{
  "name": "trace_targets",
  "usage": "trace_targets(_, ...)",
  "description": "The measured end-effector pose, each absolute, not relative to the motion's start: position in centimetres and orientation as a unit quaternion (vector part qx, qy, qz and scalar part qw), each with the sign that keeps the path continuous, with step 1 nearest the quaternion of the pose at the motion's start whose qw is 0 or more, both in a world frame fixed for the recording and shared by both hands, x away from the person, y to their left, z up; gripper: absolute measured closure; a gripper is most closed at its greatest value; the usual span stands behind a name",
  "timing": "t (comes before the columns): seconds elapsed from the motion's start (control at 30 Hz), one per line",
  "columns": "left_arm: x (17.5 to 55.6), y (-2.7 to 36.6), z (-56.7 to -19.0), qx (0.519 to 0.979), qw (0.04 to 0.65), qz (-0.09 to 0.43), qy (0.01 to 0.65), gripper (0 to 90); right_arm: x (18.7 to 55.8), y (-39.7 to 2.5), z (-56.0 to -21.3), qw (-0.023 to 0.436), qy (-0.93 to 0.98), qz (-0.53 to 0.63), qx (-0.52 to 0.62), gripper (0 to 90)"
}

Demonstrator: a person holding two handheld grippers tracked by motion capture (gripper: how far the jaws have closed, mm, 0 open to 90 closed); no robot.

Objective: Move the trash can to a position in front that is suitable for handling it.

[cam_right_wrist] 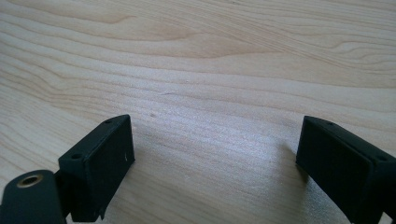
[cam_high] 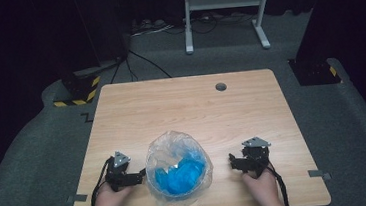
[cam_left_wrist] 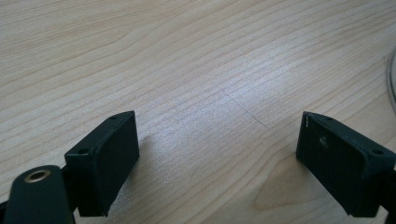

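A clear plastic bag [cam_high: 178, 167] with its mouth spread wide sits near the table's front edge, with crumpled blue pieces [cam_high: 181, 175] inside. My left gripper [cam_high: 127, 175] rests on the wood just left of the bag, held by a hand. My right gripper [cam_high: 244, 162] rests a little to the right of the bag, apart from it. In the left gripper view my left gripper [cam_left_wrist: 217, 154] is open over bare wood, and the bag's edge [cam_left_wrist: 392, 84] shows at the far right. My right gripper [cam_right_wrist: 215, 156] is open too, nothing between its jaws.
The wooden table [cam_high: 192, 112] has a round cable hole [cam_high: 220, 86] at the back. Beyond it stand a white metal frame [cam_high: 223, 9] and floor cables [cam_high: 147, 61] on grey carpet. A yellow-black striped base [cam_high: 77, 92] sits off the table's back left corner.
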State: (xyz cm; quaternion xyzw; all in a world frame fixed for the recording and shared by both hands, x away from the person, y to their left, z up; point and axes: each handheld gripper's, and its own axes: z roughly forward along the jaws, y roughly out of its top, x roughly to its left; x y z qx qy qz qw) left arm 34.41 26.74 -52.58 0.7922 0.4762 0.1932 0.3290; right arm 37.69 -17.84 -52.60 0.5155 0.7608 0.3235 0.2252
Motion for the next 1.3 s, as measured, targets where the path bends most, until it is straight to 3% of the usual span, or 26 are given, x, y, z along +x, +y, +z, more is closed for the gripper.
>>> trace_targets(0.53, 34.3, 26.6, -52.1, 0.796, 0.31, 0.184, 0.487, 15.6, 37.3, -17.8, -52.6, 0.23, 0.756, 0.321, 0.521, 11.0)
trace_targets(0.7, 33.8, 27.0, -51.3, 0.792, 0.325, 0.153, 0.493, 18.0, 36.7, -17.0, -51.6, 0.223, 0.756, 0.331, 0.519, 13.4)
trace_targets(1.0, 31.6, 26.6, -48.1, 0.789, 0.354, 0.181, 0.469, 16.4, 35.1, -14.1, -50.1, 0.223, 0.769, 0.383, 0.461, 13.3)
trace_targets(1.3, 30.4, 25.5, -46.6, 0.83, 0.329, 0.168, 0.419, 17.3, 34.4, -13.2, -49.3, 0.207, 0.77, 0.412, 0.441, 13.4)
